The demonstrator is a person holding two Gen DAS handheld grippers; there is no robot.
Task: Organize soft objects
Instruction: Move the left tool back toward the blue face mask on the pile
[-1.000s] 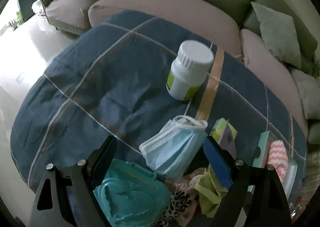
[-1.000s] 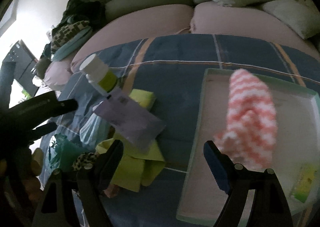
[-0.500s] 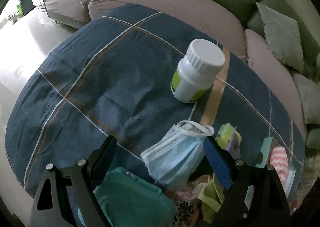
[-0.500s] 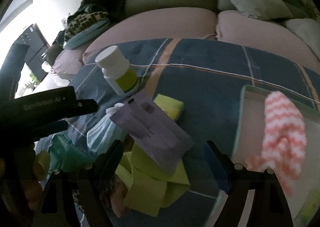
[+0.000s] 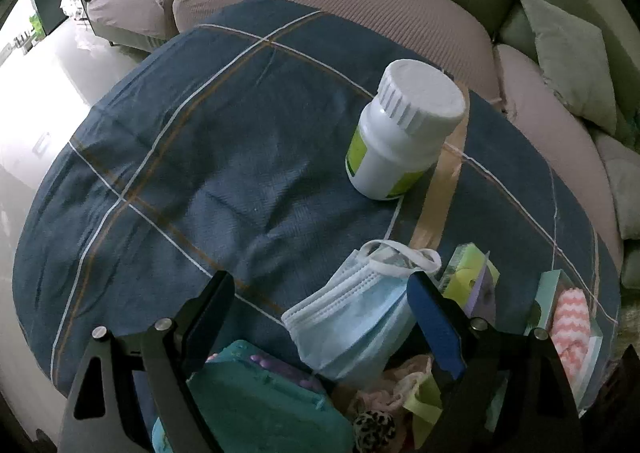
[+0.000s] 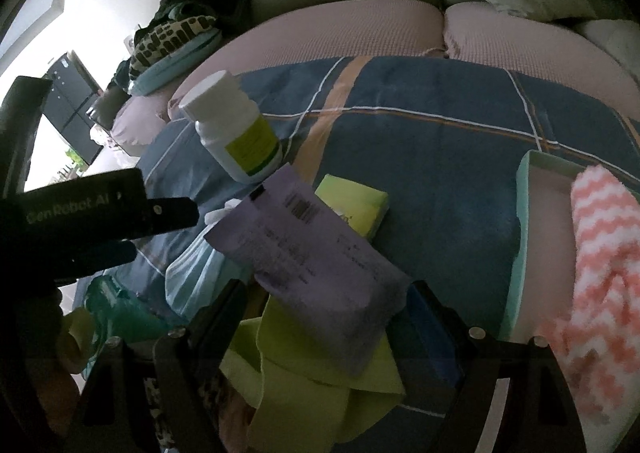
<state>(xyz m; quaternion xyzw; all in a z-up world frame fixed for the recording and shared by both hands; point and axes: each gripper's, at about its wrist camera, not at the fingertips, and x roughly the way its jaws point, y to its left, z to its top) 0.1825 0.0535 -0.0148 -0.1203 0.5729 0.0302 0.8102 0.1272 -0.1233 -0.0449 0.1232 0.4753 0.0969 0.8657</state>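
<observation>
While the left gripper (image 5: 320, 317) is held wide open and empty, a blue face mask (image 5: 352, 321) is seen between its fingers, beside a white bottle (image 5: 400, 133); the bottle could be knocked over by a careless reach. From the right wrist, the right gripper (image 6: 324, 317), likewise spread and empty, is seen over a purple packet (image 6: 316, 269) on a green cloth (image 6: 312, 385); the packet could be snagged instead. A striped sock (image 6: 600, 265) lies in the tray (image 6: 524, 189).

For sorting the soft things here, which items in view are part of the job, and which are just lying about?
Part of the job:
- face mask
- green cloth
- pink striped sock, lying in the tray
- leopard-print piece

Lying about:
- pill bottle
- purple packet
- green box
- teal plastic case
- sofa cushions
</observation>
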